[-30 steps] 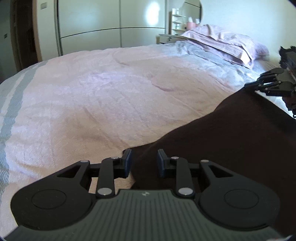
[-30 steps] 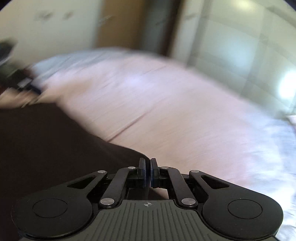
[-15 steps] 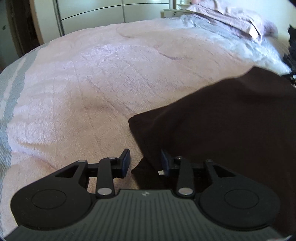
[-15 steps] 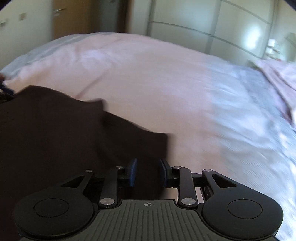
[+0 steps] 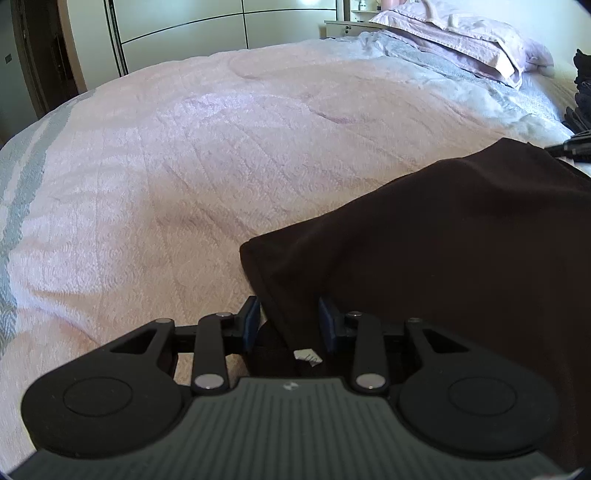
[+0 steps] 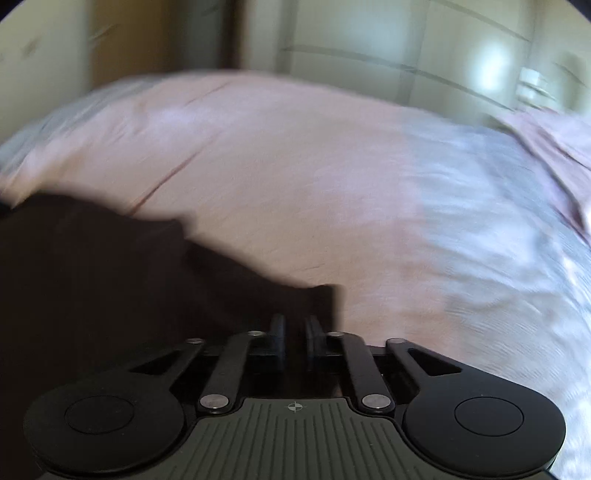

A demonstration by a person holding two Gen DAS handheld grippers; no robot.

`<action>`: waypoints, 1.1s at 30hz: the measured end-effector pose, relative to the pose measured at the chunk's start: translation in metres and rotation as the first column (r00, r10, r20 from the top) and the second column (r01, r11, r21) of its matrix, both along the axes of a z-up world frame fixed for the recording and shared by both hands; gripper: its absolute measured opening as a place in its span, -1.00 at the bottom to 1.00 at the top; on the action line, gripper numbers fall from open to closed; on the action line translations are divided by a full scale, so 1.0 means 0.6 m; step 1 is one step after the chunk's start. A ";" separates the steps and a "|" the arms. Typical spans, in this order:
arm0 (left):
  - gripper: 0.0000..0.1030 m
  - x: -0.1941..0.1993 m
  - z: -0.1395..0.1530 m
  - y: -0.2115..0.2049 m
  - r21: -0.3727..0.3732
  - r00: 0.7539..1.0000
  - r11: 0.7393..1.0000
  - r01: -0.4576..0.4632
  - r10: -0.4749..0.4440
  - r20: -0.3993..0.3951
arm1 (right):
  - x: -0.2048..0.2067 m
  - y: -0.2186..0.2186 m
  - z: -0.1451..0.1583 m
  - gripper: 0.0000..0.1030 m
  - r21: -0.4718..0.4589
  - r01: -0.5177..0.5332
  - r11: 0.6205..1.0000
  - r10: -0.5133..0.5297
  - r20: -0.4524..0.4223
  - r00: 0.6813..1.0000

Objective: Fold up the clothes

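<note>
The right wrist view is motion-blurred, and the dark garment [image 5: 443,251] runs off the frame at three o'clock, its far corner hidden. One garment lies on the pink bedspread [image 5: 207,155]; two pillows [image 5: 476,40] sit at one o'clock, a wardrobe [image 5: 221,26] at twelve. The left claw [image 5: 290,325] is closing around the garment's corner, pads not pressing, while the right claw [image 6: 294,341] is clenched on the garment's edge.

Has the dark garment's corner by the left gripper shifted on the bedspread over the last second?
Yes. The dark garment now shows a corner out on the pink bedspread, beyond the left gripper; earlier its edge ended right at the fingertips.
</note>
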State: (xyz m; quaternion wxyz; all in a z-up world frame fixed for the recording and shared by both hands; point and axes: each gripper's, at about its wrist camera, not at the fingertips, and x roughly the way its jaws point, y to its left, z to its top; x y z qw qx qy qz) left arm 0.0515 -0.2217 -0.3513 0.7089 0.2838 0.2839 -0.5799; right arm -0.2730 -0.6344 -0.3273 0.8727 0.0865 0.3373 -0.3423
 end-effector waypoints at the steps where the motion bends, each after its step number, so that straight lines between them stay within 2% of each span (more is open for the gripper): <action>1: -0.42 0.002 0.000 0.001 -0.001 1.000 1.000 -0.002 0.002 -0.004 | -0.017 -0.012 0.003 -1.00 -0.014 0.074 0.997 -0.073 0.020 0.997; 4: -0.41 0.008 0.002 0.002 -0.005 1.000 1.000 -0.008 0.008 -0.015 | -0.069 -0.042 0.007 -1.00 0.045 0.189 0.981 -0.193 0.084 0.978; 8: -0.41 0.018 0.001 0.001 -0.031 0.997 0.999 -0.037 0.035 -0.064 | -0.073 -0.023 0.033 -0.97 0.024 0.090 0.996 -0.093 0.152 0.984; 9: -0.41 0.019 0.000 -0.001 -0.033 0.997 0.998 -0.044 0.042 -0.072 | -0.065 -0.016 0.038 -0.83 0.019 0.052 0.998 -0.055 0.171 0.984; 10: -0.41 0.019 -0.002 -0.002 -0.034 0.996 0.998 -0.048 0.046 -0.075 | -0.049 -0.013 0.036 -0.49 0.018 0.018 1.000 -0.020 0.161 0.987; 11: -0.41 0.018 -0.004 -0.003 -0.033 0.996 0.998 -0.051 0.048 -0.077 | -0.034 -0.011 0.035 -0.26 0.018 -0.017 1.000 0.014 0.151 0.988; 12: -0.41 0.016 -0.005 -0.003 -0.032 0.996 0.998 -0.051 0.048 -0.073 | -0.019 -0.008 0.034 0.13 0.018 -0.052 0.998 0.049 0.141 0.989; 14: -0.41 0.013 -0.006 -0.002 -0.032 0.997 0.998 -0.048 0.046 -0.064 | 0.019 -0.009 0.016 0.15 0.016 -0.096 0.995 0.096 0.043 0.995; 15: -0.41 0.013 -0.006 -0.001 -0.032 0.997 0.998 -0.047 0.045 -0.064 | 0.038 -0.009 0.007 -0.08 0.017 -0.118 0.993 0.118 -0.007 0.993; 16: -0.41 0.014 -0.006 0.000 -0.033 0.997 0.998 -0.046 0.043 -0.065 | 0.043 -0.012 -0.002 -0.89 0.012 -0.123 0.992 0.123 -0.023 0.992; 17: -0.41 0.014 -0.006 0.001 -0.033 0.997 0.998 -0.044 0.042 -0.065 | 0.049 -0.015 -0.010 -0.87 0.008 -0.128 0.992 0.128 -0.040 0.991; 18: -0.41 0.015 -0.006 0.002 -0.034 0.997 0.999 -0.043 0.041 -0.066 | 0.035 -0.026 -0.008 -0.87 0.013 -0.087 0.996 0.087 0.006 0.996; 19: -0.41 0.016 -0.006 0.003 -0.033 0.997 0.999 -0.041 0.038 -0.066 | 0.020 -0.037 -0.005 -1.00 0.020 -0.045 0.999 0.044 0.052 0.998; 20: -0.41 0.017 -0.007 0.004 -0.033 0.997 0.999 -0.039 0.036 -0.066 | -0.001 -0.050 -0.003 -1.00 0.024 0.049 0.998 -0.051 0.090 0.995; 21: -0.41 0.018 -0.007 0.005 -0.033 0.997 0.999 -0.038 0.036 -0.069 | -0.030 -0.065 -0.001 -1.00 0.066 0.123 0.990 -0.132 0.159 0.978; 23: -0.40 0.020 -0.007 0.005 -0.034 0.997 0.999 -0.039 0.037 -0.073 | -0.061 -0.083 -0.004 -1.00 0.102 0.213 0.972 -0.229 0.180 0.957; 25: -0.40 0.021 -0.007 0.005 -0.038 0.996 0.998 -0.045 0.042 -0.078 | -0.068 -0.082 -0.006 -1.00 0.059 0.203 0.977 -0.209 0.112 0.972; 30: -0.40 0.025 -0.003 0.013 -0.054 0.989 0.994 -0.090 0.083 -0.120 | -0.099 -0.057 0.010 -0.97 0.099 0.192 0.976 -0.206 0.169 0.964; 32: -0.39 0.021 -0.001 0.021 -0.037 0.991 0.995 -0.090 0.086 -0.102 | -0.107 -0.022 0.026 -0.73 0.129 0.161 0.979 -0.185 0.201 0.962; 33: -0.38 0.019 0.001 0.026 -0.026 0.993 0.996 -0.087 0.085 -0.086 | -0.112 -0.005 0.031 -0.32 0.151 0.126 0.980 -0.157 0.221 0.963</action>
